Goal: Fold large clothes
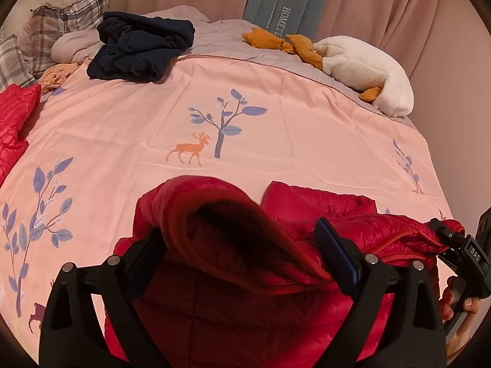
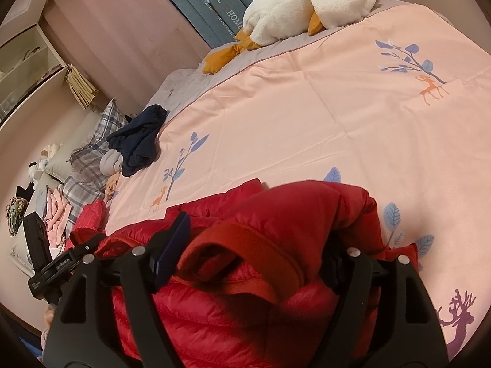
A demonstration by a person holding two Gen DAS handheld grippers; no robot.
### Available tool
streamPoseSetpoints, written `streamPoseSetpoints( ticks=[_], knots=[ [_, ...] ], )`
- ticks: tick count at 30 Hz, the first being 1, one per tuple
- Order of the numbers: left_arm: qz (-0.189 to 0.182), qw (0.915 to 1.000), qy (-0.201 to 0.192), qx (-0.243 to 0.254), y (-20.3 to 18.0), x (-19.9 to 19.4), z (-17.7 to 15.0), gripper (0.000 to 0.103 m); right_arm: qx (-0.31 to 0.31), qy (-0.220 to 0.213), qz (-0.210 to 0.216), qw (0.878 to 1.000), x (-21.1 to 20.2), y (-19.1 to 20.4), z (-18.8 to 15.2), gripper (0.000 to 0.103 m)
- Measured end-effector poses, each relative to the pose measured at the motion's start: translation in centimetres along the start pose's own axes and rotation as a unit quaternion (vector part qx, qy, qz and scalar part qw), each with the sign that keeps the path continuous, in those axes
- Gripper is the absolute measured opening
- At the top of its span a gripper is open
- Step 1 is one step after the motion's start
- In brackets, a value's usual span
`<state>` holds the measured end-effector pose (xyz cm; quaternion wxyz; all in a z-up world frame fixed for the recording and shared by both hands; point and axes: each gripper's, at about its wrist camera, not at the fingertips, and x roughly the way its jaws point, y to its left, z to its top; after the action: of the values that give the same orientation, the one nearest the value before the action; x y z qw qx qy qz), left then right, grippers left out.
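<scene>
The pink bedspread, printed with deer and blue-leaved trees, covers the bed and bears every item listed here. The red down jacket lies bunched at its near edge. A white plush goose with orange feet lies at the far side, in front of upright blue-grey panels. A crumpled dark navy garment sits near the plaid pillows.

Container: an open shelf unit stands beside the bed in the right wrist view; its contents are too small to identify.

Left gripper: jaws spread wide, a raised fold of the jacket between them, pads not visibly pressing on it. Right gripper: jaws apart likewise, straddling a jacket fold with an orange-red band. A hand grips the right tool's handle.
</scene>
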<state>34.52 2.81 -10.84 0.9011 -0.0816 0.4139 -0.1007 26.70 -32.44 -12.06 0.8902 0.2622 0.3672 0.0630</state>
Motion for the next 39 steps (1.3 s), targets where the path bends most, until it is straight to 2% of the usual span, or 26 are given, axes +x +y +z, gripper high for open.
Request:
streamPoseSetpoints(
  ticks=[13, 15, 39],
  knots=[
    [0.008, 0.9999, -0.007, -0.001, 0.29, -0.22, 0.18, 0.098, 0.002, -0.003, -0.002, 1.000, 0.14, -0.17, 0.25, 0.081],
    [0.014, 0.9998, -0.011, -0.001, 0.40, -0.32, 0.24, 0.102, 0.002, -0.003, -0.003, 1.000, 0.24, -0.25, 0.36, 0.081],
    [0.024, 0.9996, -0.017, 0.005, 0.98, 0.45, 0.75, 0.102, 0.012, -0.006, -0.005, 1.000, 0.97, -0.03, 0.96, 0.088]
  ],
)
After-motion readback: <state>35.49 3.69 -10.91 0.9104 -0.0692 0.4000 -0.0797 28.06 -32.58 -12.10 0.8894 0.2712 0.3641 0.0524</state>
